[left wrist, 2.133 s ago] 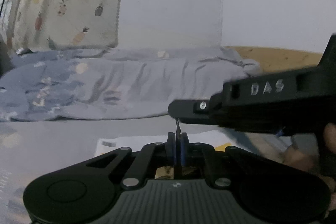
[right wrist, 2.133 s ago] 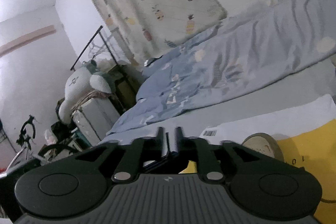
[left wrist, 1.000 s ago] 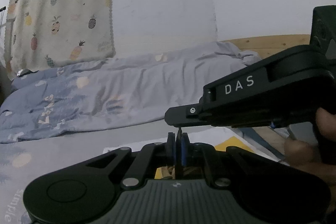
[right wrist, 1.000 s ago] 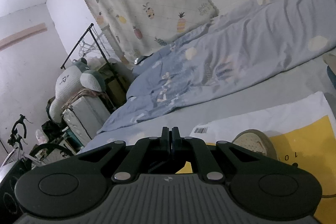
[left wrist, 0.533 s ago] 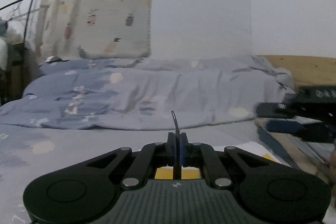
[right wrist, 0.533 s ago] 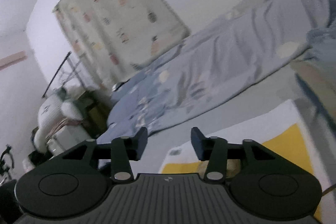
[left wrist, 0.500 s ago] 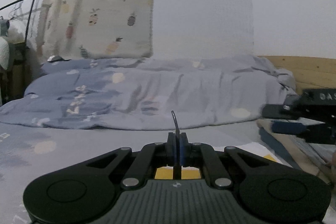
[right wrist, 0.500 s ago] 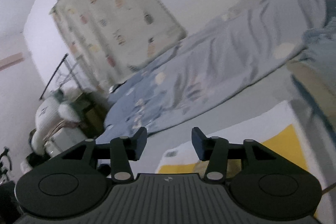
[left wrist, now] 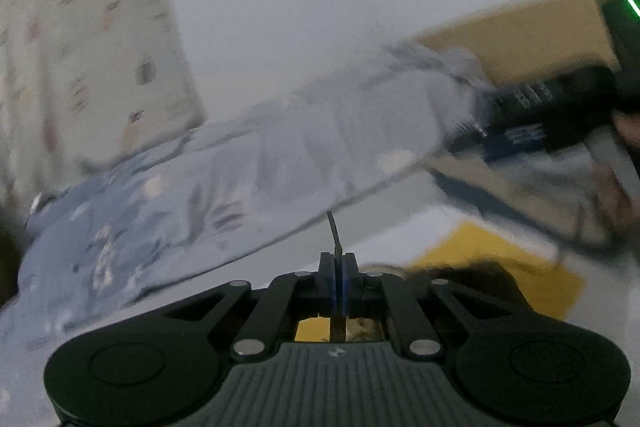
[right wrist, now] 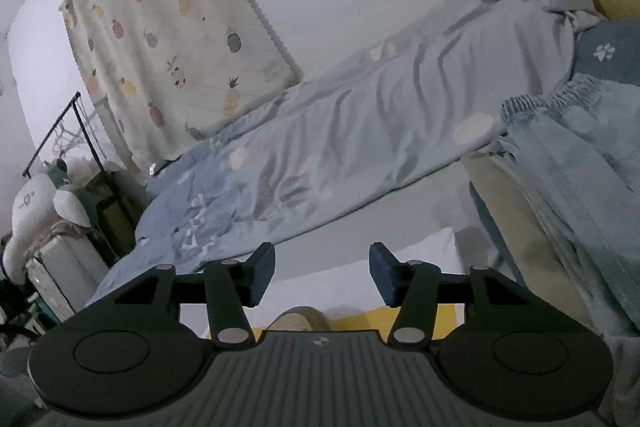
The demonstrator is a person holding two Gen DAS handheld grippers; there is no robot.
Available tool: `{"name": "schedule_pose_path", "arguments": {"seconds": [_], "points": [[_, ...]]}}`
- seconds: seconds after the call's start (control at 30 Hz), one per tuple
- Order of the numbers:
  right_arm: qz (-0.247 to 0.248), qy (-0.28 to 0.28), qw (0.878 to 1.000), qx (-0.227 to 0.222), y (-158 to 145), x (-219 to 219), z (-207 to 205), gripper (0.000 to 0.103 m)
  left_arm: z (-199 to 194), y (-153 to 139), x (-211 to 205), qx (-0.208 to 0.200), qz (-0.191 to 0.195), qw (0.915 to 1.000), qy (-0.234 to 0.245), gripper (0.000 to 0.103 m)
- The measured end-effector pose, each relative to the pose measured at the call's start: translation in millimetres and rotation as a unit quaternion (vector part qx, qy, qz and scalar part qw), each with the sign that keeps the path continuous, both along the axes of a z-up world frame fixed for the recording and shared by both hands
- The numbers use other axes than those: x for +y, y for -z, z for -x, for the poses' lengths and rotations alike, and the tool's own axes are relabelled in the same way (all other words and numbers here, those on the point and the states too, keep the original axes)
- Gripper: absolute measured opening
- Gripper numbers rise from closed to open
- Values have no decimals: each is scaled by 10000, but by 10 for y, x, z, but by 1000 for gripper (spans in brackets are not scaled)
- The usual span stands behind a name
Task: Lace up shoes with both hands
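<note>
Left wrist view: our left tool [left wrist: 338, 277] is clamped on the dark lace tip [left wrist: 333, 231], which stands up between its pads. Right wrist view: our right tool [right wrist: 322, 273] is opening, nothing between its pads, above the shoe [right wrist: 301, 319] on the yellow-and-white sheet [right wrist: 352, 277] on the bed. We judge the step best done by keeping the lace taut and bringing the right tool squarely onto the tip.

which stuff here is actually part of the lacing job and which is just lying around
Part of the job:
- lace, pinched in the shut left gripper
- shoe
- right gripper, opening, nothing between its jaws

Just lying about:
- quilt
- pineapple cloth
- plush toy
</note>
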State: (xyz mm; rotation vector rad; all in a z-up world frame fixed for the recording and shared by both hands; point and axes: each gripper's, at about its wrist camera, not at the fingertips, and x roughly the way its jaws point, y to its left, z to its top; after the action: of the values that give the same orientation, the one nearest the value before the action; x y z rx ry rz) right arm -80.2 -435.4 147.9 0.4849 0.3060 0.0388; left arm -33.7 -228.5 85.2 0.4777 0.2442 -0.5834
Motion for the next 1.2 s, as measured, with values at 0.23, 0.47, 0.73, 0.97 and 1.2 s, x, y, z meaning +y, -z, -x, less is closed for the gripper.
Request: {"name": "schedule_pose_path", "arguments": {"seconds": [0.23,0.47,0.73,0.97,1.2], "points": [[9,-79,9999,76,-28,-179,70,57,49,120,-303,18,-1142,9911,677,2],[44,-173,9997,166,-26,-274,98,58,73,260,-433,-38,-1897,9762,1054,2],[-102,-171,9997,168,-21,-379,124,58,81,368,-529,-28,-2376,9620,1346,2],[-144,-139,9996,178,-7,-403,146,58,44,369,-577,27,-2637,9516,1576,2],[-212,-137,9995,201,-2,-420,136,58,6,368,-606,144,-2833,9423,1776,2]]}}
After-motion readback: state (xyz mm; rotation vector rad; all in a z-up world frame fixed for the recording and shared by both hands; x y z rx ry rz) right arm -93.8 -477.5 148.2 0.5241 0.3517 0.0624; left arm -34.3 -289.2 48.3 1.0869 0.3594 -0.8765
